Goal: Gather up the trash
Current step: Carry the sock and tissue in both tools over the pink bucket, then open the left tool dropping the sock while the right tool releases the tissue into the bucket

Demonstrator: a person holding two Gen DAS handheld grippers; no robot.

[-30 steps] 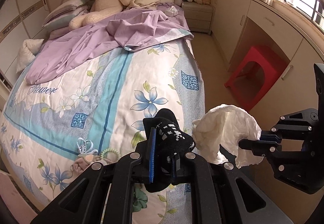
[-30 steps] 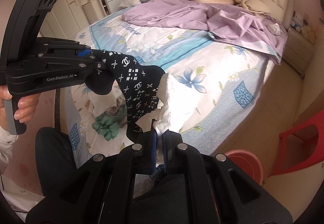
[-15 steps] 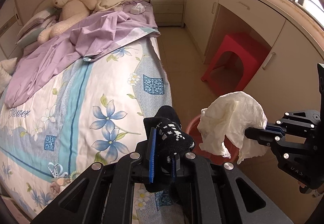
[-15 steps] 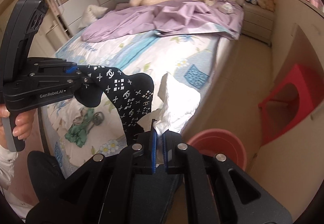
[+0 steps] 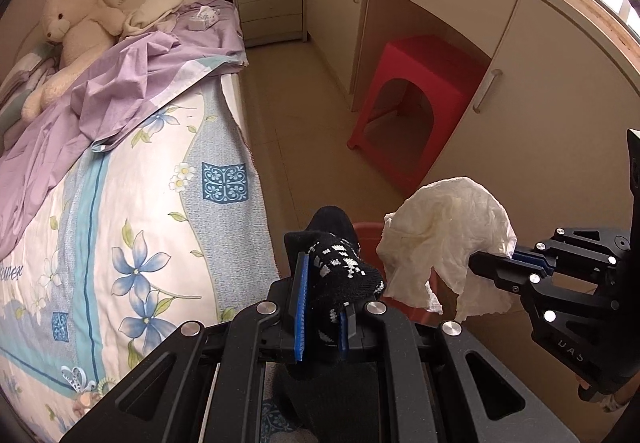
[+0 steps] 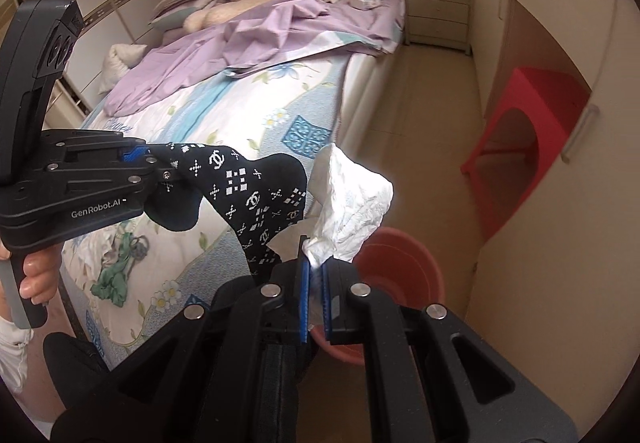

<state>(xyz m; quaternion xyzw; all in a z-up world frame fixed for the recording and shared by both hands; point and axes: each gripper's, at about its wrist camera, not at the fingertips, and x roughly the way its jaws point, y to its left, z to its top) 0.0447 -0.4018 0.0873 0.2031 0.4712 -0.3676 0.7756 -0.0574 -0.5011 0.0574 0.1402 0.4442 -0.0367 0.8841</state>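
Tissue [image 5: 448, 239], crumpled and white, hangs at lower right of the left wrist frame, clamped in the right gripper [image 6: 316, 271] above a red bucket [image 6: 404, 255]; the left gripper [image 5: 322, 291] grips a black sock [image 5: 340, 267] beside the bed [image 5: 160, 203].

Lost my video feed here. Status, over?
Left gripper shut on black sock. Right gripper shut on crumpled tissue. Red bin on floor beside bed, just beyond both. Nothing blocking.
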